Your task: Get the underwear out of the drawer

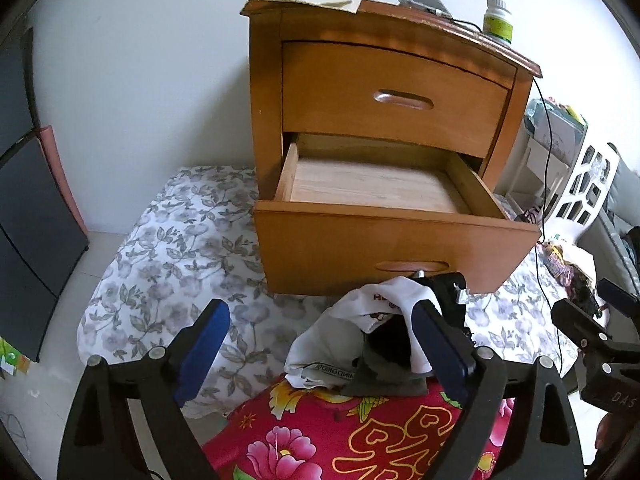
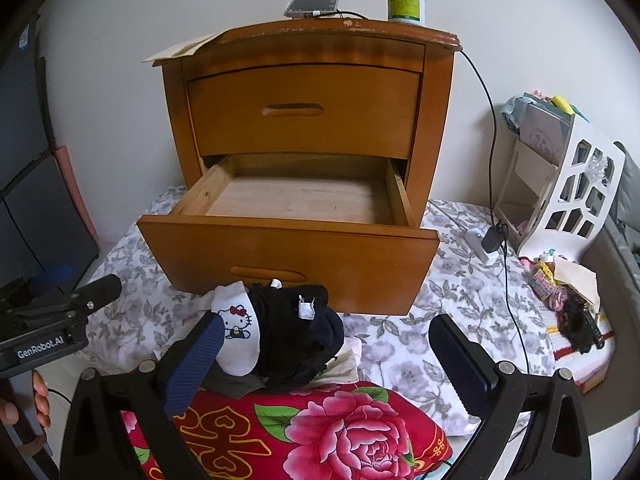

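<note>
Lying in a loose heap on the red flowered cushion (image 2: 340, 432), just in front of the open lower drawer (image 2: 304, 200), the underwear (image 2: 288, 340) is already out, and the drawer looks bare; the pile may slide off the rounded cushion, or cloth may snag on a finger if a tool moves through it carelessly; the left tool (image 1: 320, 344) and the right tool (image 2: 328, 360) both stand spread wide, grasping nothing, low before the drawer front, aimed toward it.

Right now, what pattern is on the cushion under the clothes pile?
Red cushion with big pink flowers and green leaves; clearest in the right wrist view.
</note>
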`<state>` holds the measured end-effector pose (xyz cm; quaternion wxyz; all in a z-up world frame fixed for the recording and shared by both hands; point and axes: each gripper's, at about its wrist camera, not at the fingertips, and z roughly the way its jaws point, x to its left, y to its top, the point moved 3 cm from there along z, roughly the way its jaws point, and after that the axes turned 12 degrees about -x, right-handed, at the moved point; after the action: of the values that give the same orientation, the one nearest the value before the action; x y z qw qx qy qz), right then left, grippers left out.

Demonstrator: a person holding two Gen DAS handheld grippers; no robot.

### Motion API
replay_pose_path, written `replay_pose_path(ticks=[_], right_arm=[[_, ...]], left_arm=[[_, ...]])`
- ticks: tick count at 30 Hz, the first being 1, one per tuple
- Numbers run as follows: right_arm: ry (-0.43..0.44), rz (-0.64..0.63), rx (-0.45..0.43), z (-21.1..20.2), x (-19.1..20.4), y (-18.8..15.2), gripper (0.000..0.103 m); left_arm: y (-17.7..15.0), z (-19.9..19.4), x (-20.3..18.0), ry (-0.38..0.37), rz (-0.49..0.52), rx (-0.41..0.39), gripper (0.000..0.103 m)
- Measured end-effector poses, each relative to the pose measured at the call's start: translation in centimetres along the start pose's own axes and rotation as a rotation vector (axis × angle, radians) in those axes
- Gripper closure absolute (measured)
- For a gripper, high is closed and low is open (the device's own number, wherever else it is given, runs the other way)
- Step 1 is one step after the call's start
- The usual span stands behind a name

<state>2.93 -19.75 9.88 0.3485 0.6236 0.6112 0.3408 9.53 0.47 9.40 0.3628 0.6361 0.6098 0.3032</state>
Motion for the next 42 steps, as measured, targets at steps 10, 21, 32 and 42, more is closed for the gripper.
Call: replay_pose_path(ticks=[10, 21, 32, 42], right_arm=[[-0.006, 0.022, -0.026, -1.2, 0.0, 0.8, 0.000], [-0.017, 0.041, -0.039, -1.5, -0.6, 1.2, 0.000], [-0.021, 0.060, -0.039, -1.1, -1.1, 1.2, 0.000], [-0.015, 0.057, -0.024, -0.6, -1.0, 0.8, 0.000]], left_arm=[[0.8, -1.7, -0.7, 0.008, 0.019, -0.052, 0.010], [0.6, -1.5, -1.6, 0.067, 0.060, -0.044, 0.010], [0.7, -1.4, -1.7, 0.056, 0.048, -0.055, 0.010], [0.7, -1.4, -1.7, 0.089, 0.042, -0.062, 0.010]])
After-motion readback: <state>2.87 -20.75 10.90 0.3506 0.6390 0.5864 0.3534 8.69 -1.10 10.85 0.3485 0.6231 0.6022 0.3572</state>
